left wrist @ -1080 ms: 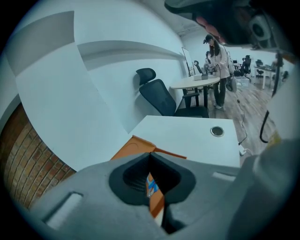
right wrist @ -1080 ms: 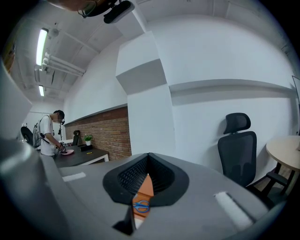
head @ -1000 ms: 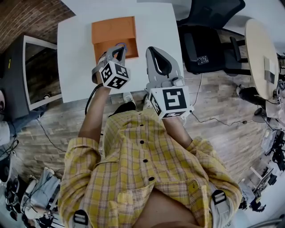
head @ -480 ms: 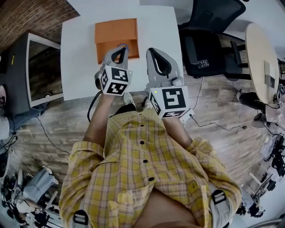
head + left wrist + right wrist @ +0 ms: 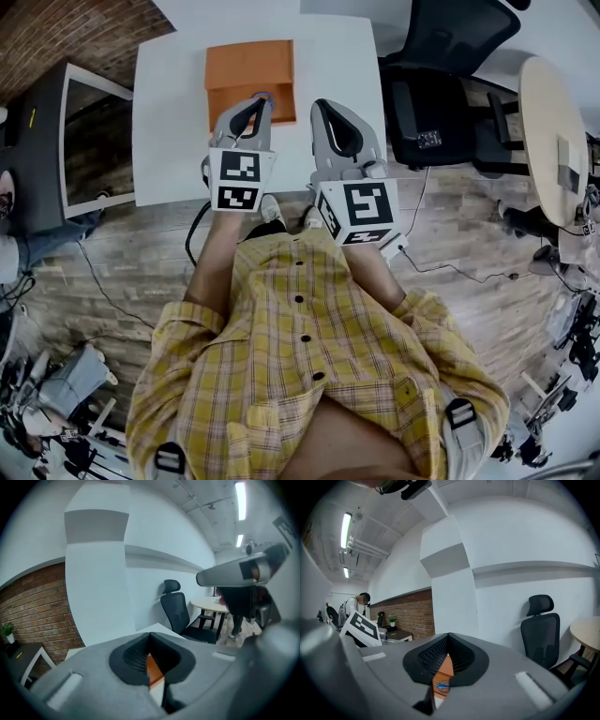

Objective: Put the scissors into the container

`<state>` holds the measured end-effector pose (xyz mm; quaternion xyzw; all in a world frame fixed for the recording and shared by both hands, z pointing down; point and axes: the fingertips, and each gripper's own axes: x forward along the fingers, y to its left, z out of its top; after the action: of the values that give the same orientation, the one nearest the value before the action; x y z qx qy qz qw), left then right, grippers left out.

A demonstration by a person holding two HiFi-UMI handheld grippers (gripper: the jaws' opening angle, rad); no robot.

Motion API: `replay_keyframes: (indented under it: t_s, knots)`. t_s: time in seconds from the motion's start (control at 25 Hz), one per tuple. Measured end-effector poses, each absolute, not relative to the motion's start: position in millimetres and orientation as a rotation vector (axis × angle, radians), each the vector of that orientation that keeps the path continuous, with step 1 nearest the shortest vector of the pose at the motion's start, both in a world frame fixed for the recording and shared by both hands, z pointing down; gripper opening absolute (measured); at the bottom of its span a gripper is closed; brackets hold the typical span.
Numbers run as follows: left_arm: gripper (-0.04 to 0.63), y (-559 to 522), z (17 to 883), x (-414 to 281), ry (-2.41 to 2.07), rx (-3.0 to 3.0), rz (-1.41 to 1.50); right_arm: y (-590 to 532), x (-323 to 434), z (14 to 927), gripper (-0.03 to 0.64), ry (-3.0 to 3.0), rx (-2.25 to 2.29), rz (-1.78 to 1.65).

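Note:
The scissors [image 5: 261, 96], with blue handles, lie in the near part of the orange container [image 5: 246, 64] on the white table [image 5: 169, 122]. In the right gripper view the scissors [image 5: 440, 685] show through the gap under the jaws, against the orange container [image 5: 446, 666]. My left gripper [image 5: 260, 101] hangs over the container's near edge, its tips right by the scissors, shut with nothing seen between its jaws. My right gripper [image 5: 323, 105] is just right of the container, also shut and holding nothing. In the left gripper view only a strip of the orange container [image 5: 153, 668] shows.
A black office chair [image 5: 436, 89] stands right of the table, with a round pale table [image 5: 553, 122] beyond it. A dark cabinet [image 5: 56, 141] sits to the left by a brick wall. Cables run across the wooden floor [image 5: 469, 244].
My left gripper has turned straight and drawn back a little toward me, its marker cube now squarely facing up. The right gripper has hardly moved.

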<state>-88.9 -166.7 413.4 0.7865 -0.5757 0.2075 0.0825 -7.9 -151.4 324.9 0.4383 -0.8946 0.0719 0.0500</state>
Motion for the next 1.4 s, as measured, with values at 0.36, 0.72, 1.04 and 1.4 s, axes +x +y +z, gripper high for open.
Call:
replay_keyframes:
  t_s: [0.36, 0.72, 1.04, 1.4]
  knots:
    - [0.005, -154.0, 375.5, -88.6, -1.784, 2.346, 0.450, -150.5, -11.3, 324.1, 0.005, -2.738, 1.323, 0.224]
    - [0.005, -140.2, 345.7, -85.5, -1.855, 2.346, 0.380, -148.0, -9.7, 317.0, 0.005, -2.755, 1.322, 0.224]
    - [0.005, -132.8, 326.2, -82.3, -1.892, 2.365, 0.297, -148.6, -9.7, 315.5, 0.005, -2.775, 1.323, 0.235]
    - [0.005, -124.9, 311.6, -79.9, -1.910, 2.379, 0.268, -147.4, -11.8, 312.7, 0.005, -2.785, 1.310, 0.250]
